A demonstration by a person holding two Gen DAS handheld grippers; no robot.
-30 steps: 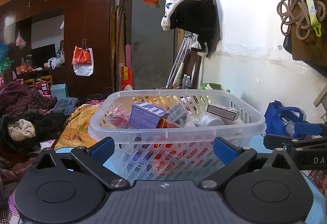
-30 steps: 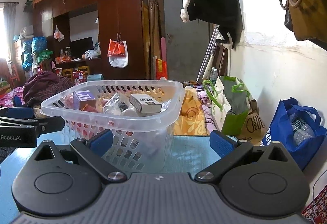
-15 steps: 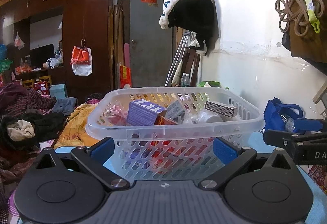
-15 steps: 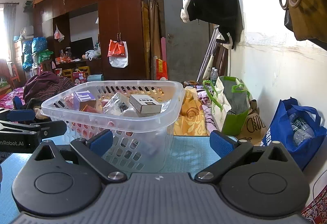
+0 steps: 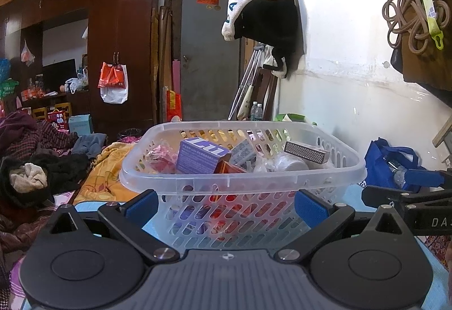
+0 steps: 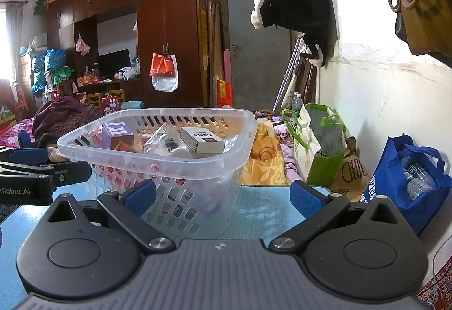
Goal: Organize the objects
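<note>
A clear perforated plastic basket (image 5: 240, 177) (image 6: 158, 160) stands on the light blue table (image 6: 265, 211). Inside lie a purple box (image 5: 202, 156) (image 6: 115, 132), a Kent cigarette pack (image 6: 203, 140) (image 5: 306, 151), a grey box (image 5: 243, 150), red packets and clear wrappers. My left gripper (image 5: 226, 204) is open, level with the basket's near wall, holding nothing. My right gripper (image 6: 223, 195) is open too, just right of the basket's corner, empty. Each gripper shows at the edge of the other's view: the right one (image 5: 406, 194), the left one (image 6: 42, 174).
A white wall runs along the right with a hanging white and black garment (image 5: 265, 7) and coiled rope (image 5: 409, 24). A blue bag (image 6: 409, 180) and a green-handled bag (image 6: 319, 146) sit on the floor. Clothes and a yellow blanket (image 5: 101, 168) lie behind the table.
Both views have barely shifted; the left gripper has crept slightly towards the basket. Both grippers stay open.
</note>
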